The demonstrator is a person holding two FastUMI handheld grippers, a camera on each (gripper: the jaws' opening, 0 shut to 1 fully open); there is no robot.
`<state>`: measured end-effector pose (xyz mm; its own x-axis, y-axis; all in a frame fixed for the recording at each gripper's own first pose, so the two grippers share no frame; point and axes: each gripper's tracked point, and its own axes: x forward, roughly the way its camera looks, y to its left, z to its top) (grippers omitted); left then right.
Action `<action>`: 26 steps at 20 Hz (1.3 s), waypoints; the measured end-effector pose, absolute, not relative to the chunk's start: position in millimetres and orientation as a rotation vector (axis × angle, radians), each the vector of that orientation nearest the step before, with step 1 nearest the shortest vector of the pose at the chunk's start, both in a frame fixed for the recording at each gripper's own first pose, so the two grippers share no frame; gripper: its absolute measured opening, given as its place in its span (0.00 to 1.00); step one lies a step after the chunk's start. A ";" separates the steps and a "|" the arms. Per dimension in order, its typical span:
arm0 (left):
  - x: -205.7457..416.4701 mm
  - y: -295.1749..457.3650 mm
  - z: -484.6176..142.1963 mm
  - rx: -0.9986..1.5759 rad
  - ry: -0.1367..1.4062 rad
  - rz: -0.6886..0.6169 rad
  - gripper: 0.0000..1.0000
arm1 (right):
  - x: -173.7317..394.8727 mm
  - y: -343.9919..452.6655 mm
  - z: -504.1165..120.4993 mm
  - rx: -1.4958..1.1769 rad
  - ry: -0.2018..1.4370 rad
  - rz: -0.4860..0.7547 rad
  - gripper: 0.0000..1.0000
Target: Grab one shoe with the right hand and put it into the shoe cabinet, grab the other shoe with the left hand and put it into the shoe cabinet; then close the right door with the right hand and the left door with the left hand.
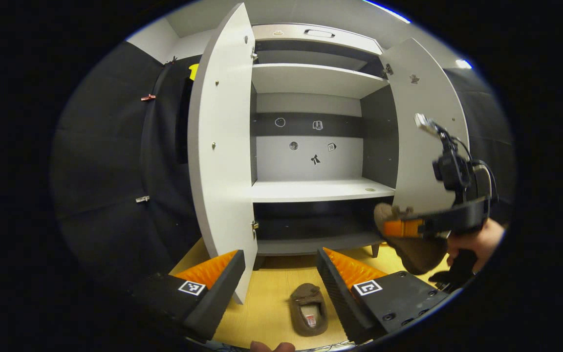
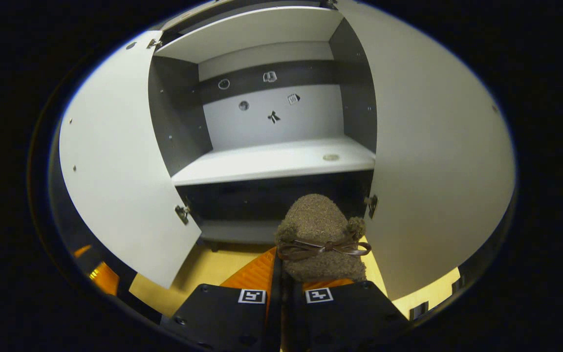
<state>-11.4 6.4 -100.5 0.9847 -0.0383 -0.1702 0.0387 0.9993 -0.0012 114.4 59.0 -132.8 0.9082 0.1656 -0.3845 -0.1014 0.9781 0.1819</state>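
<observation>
The right gripper, clamped on the fuzzy brown slipper, holds it toe-forward at lower centre of the right gripper view, just before the grey open shoe cabinet, its dark bottom compartment straight ahead.

A pale yellow wooden floor is seen beneath dark pleated booth curtains, with a white ceiling above, in which two bright strip lights are fitted at the upper right.
</observation>
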 end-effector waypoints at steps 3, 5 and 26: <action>-8.0 -3.4 -92.5 -0.019 0.153 -0.058 0.94 | 157.1 55.2 -91.6 0.135 0.364 0.137 0.15; -5.3 -6.5 -89.3 -0.024 0.147 -0.063 0.94 | 190.0 54.9 -72.7 0.133 0.344 0.133 0.15; 6.9 1.4 -86.7 -0.061 0.156 0.025 0.94 | 420.4 60.4 -101.4 0.067 0.411 0.062 0.15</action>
<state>6.9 1.4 -86.7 0.9875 0.0199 -0.1563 -0.0295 0.9978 -0.0589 420.4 60.4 -101.4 0.9150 0.0739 -0.3966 -0.0468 0.9959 0.0777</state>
